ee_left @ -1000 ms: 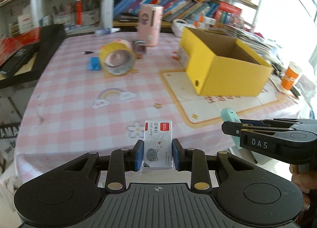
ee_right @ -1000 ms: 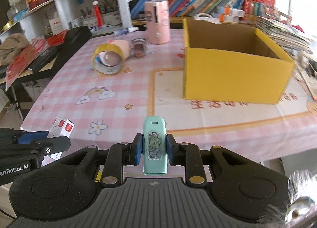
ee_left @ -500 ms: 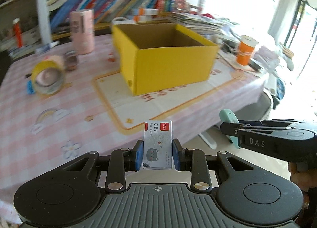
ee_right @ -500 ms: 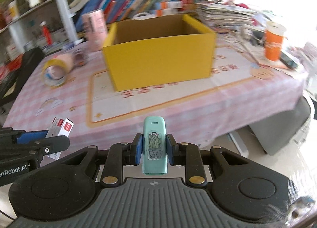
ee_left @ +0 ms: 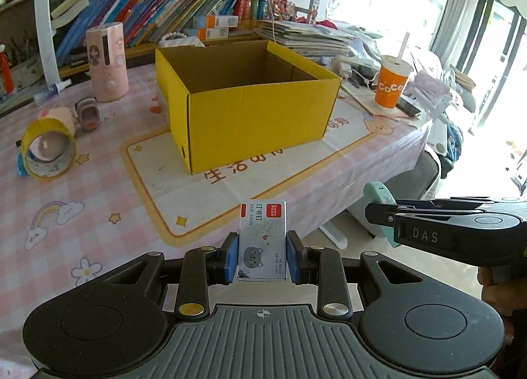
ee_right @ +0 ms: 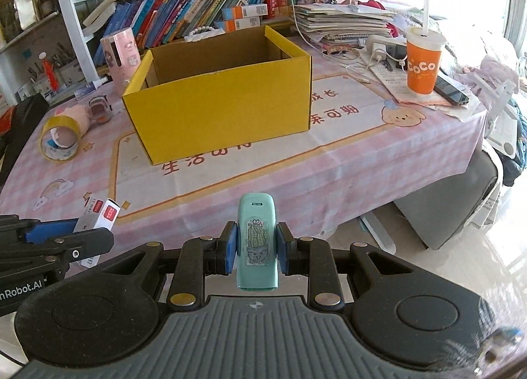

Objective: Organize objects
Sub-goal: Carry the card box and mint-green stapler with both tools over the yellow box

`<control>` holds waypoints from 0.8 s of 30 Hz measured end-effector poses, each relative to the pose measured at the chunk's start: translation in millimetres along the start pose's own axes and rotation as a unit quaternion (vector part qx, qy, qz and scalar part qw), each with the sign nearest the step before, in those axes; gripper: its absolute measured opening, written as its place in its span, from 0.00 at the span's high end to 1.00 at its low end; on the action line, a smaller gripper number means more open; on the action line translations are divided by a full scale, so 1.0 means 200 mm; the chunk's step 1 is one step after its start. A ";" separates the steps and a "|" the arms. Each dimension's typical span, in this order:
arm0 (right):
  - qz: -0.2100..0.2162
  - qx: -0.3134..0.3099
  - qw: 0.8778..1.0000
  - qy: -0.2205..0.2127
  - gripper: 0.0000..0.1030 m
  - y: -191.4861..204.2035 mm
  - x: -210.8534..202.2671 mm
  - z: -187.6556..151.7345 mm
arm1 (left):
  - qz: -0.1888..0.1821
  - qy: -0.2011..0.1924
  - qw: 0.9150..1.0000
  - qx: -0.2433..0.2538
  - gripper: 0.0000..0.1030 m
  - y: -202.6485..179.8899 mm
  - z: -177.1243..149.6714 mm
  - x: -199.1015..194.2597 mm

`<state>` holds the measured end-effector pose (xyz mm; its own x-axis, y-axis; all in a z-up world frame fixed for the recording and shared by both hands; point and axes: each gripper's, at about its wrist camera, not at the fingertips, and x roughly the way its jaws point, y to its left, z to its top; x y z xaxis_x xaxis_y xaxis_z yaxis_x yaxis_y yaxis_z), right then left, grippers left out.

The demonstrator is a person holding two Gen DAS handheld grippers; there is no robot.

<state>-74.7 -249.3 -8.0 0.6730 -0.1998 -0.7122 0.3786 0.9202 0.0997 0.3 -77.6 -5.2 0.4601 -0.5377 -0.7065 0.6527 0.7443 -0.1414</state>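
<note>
My left gripper [ee_left: 262, 258] is shut on a small white staple box [ee_left: 262, 240] with a red label and a cat drawing, held in the air off the table's near edge. My right gripper [ee_right: 257, 248] is shut on a teal stapler-like object [ee_right: 257, 240] with a cactus sticker. An open, empty yellow cardboard box [ee_left: 247, 99] stands on the pink checked tablecloth ahead; it also shows in the right wrist view [ee_right: 220, 102]. The right gripper shows at the right of the left wrist view [ee_left: 382, 214], and the left gripper at the left of the right wrist view [ee_right: 98, 234].
A yellow tape roll [ee_left: 47, 151] and a pink cylinder [ee_left: 107, 61] lie left of the box. An orange CoCo cup [ee_left: 392, 85], papers and a phone [ee_right: 451, 87] are on the right. Bookshelves stand behind. The table edge [ee_right: 329, 211] is near.
Both grippers swung to the right and now face the yellow box more squarely. Both still hold the same objects.
</note>
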 end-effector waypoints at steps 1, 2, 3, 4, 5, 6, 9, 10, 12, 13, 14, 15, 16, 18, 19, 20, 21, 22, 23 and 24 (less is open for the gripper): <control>0.001 -0.001 1.000 0.001 0.77 0.00 0.01 0.01 | 0.000 0.000 1.000 -0.001 0.73 0.00 0.01 0.01; 0.001 -0.002 1.000 0.002 0.77 -0.01 0.01 0.02 | 0.000 0.001 1.000 -0.001 0.73 0.00 0.02 0.02; 0.002 -0.003 1.000 0.003 0.77 -0.01 0.02 0.03 | 0.000 0.001 1.000 -0.001 0.73 -0.01 0.02 0.02; 0.002 -0.004 1.000 0.003 0.77 -0.02 0.03 0.03 | 0.000 0.000 1.000 -0.001 0.73 -0.01 0.03 0.03; 0.003 -0.005 1.000 0.004 0.77 -0.02 0.04 0.04 | 0.001 0.000 1.000 -0.001 0.73 -0.01 0.02 0.03; 0.003 -0.005 1.000 0.005 0.77 -0.03 0.05 0.05 | 0.002 0.000 1.000 -0.001 0.73 -0.01 0.03 0.03; 0.006 -0.008 1.000 0.007 0.77 -0.04 0.07 0.08 | 0.005 -0.003 1.000 0.000 0.73 -0.02 0.07 0.06; 0.007 -0.009 1.000 0.007 0.77 -0.05 0.08 0.09 | 0.006 -0.005 1.000 0.001 0.73 -0.03 0.08 0.07; 0.009 -0.012 1.000 0.007 0.77 -0.06 0.10 0.12 | 0.009 -0.012 1.000 0.004 0.73 -0.04 0.12 0.08; 0.011 -0.013 1.000 0.005 0.77 -0.06 0.11 0.13 | 0.010 -0.016 1.000 0.007 0.73 -0.04 0.14 0.09; 0.012 -0.014 1.000 0.003 0.77 -0.07 0.12 0.15 | 0.011 -0.020 1.000 0.009 0.73 -0.05 0.15 0.09; 0.014 -0.016 1.000 0.000 0.77 -0.07 0.13 0.17 | 0.012 -0.026 1.000 0.010 0.73 -0.05 0.18 0.10; 0.016 -0.019 1.000 -0.005 0.77 -0.07 0.13 0.19 | 0.012 -0.031 0.999 0.012 0.73 -0.05 0.20 0.10; 0.021 -0.025 0.999 -0.021 0.77 -0.08 0.14 0.24 | 0.015 -0.042 0.999 0.012 0.73 -0.05 0.25 0.11; 0.023 -0.028 0.999 -0.030 0.77 -0.08 0.14 0.27 | 0.016 -0.050 0.999 0.012 0.73 -0.05 0.29 0.11; 0.027 -0.032 0.998 -0.039 0.77 -0.09 0.14 0.31 | 0.018 -0.056 0.998 0.013 0.73 -0.05 0.32 0.12; 0.031 -0.034 0.998 -0.049 0.77 -0.09 0.14 0.35 | 0.021 -0.063 0.998 0.013 0.73 -0.05 0.35 0.12; 0.035 -0.036 0.997 -0.058 0.77 -0.09 0.15 0.39 | 0.025 -0.071 0.997 0.014 0.73 -0.05 0.39 0.13; 0.039 -0.038 0.996 -0.067 0.77 -0.09 0.15 0.44 | 0.029 -0.078 0.996 0.014 0.73 -0.05 0.43 0.13; 0.043 -0.040 0.995 -0.077 0.77 -0.09 0.15 0.49 | 0.033 -0.084 0.996 0.012 0.73 -0.04 0.47 0.14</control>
<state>0.8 -305.5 35.7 0.7927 -0.1623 -0.5876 0.2674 0.9588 0.0960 63.6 -136.0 40.7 0.5958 -0.5482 -0.5869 0.6312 0.7715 -0.0799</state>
